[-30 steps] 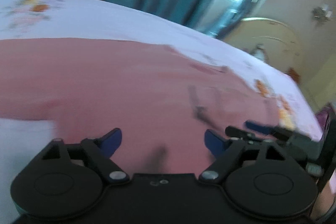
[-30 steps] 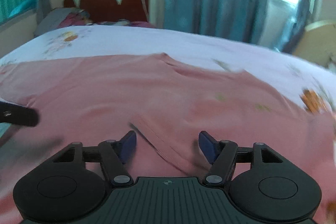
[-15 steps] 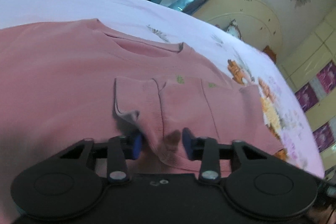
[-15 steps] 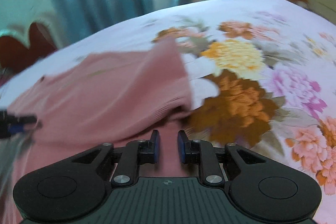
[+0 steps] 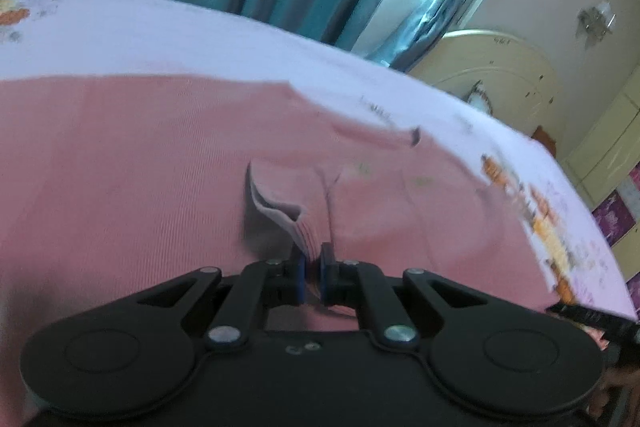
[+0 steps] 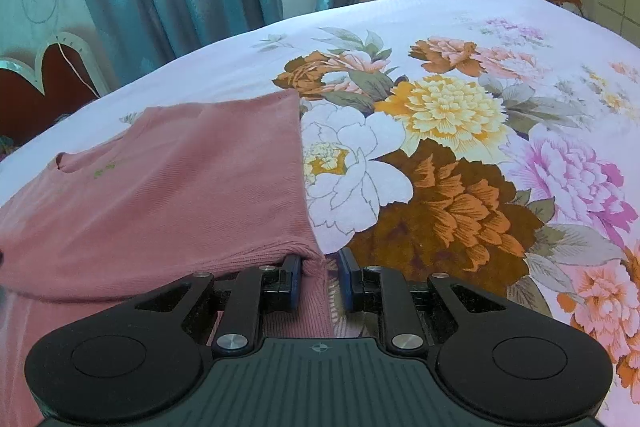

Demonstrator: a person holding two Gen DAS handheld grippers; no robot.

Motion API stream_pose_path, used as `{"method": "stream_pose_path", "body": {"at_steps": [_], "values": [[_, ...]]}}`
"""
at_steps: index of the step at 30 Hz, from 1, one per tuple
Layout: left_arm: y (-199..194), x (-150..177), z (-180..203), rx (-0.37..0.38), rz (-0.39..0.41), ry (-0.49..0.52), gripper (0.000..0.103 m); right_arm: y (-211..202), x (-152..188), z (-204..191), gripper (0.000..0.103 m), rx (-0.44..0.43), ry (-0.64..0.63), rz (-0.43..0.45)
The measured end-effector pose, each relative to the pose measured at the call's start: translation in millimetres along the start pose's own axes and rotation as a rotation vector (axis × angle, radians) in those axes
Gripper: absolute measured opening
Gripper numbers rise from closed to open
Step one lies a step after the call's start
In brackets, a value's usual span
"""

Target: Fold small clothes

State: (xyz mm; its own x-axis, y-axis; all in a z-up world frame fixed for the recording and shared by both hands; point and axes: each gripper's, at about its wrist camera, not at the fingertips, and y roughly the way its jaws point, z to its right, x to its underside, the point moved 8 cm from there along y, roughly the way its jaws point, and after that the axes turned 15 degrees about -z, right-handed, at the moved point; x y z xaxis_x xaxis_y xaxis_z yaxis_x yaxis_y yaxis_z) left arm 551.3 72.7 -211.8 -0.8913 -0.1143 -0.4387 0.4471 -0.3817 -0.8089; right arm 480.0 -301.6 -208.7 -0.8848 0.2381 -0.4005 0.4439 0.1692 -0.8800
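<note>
left gripper pinches the pink top's cuff; right gripper stands narrow over its hem corner: lift evenly.

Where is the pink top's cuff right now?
In the left wrist view the ribbed cuff sits low at centre, pinched in the left gripper, on the pink top spread over the floral bedsheet.

Left gripper, wide a second ago, now pinches the folded cuff of the pink ribbed knit top; right gripper narrower, swung to its hem corner by the floral bedsheet.
</note>
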Motion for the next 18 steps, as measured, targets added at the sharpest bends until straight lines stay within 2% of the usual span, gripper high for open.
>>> {"method": "stream_pose_path", "body": {"at_steps": [1,3,4,5,7,10,12,15,16,17,18], "values": [[1.1,2.0,0.7,0.005,-0.003,-0.009,0.007,0.0,-0.2,-0.5,0.019,0.003,-0.004,-0.002],[-0.8,3.9,-0.3,0.005,-0.003,-0.021,0.018,-0.2,-0.2,-0.6,0.019,0.005,-0.013,-0.008],[-2.8,3.9,-1.2,0.002,-0.002,-0.019,0.032,-1.8,0.0,-1.3,0.02,0.003,-0.025,-0.018],[-6.6,2.3,-1.9,0.003,0.007,-0.011,0.051,-5.0,1.0,-2.1,0.02,-0.001,-0.036,-0.021],[-14.1,-4.2,-8.4,-0.02,0.046,0.005,0.07,-21.5,2.4,-2.1,0.02,-0.023,-0.058,0.014],[-15.7,-23.7,-17.1,-0.007,0.07,-0.004,0.068,-46.4,-2.0,0.1,0.02,-0.047,-0.064,0.085],[-4.6,-38.3,-20.7,0.021,0.05,-0.012,0.063,-51.0,-13.3,-2.1,0.02,-0.055,-0.063,0.112],[19.5,-53.5,-22.3,0.049,-0.017,-0.016,0.056,-34.3,-35.3,-12.5,0.02,-0.056,-0.081,0.09],[25.4,-57.5,-19.0,0.074,-0.029,-0.012,0.051,-24.7,-41.9,-17.6,0.02,-0.064,-0.089,0.077],[29.0,-58.2,-15.4,0.093,-0.045,-0.002,0.032,-16.6,-44.6,-20.1,0.019,-0.071,-0.093,0.061],[31.8,-55.8,-13.4,0.106,-0.063,0.006,0.018,-6.8,-46.4,-22.4,0.019,-0.077,-0.093,0.038]]}}
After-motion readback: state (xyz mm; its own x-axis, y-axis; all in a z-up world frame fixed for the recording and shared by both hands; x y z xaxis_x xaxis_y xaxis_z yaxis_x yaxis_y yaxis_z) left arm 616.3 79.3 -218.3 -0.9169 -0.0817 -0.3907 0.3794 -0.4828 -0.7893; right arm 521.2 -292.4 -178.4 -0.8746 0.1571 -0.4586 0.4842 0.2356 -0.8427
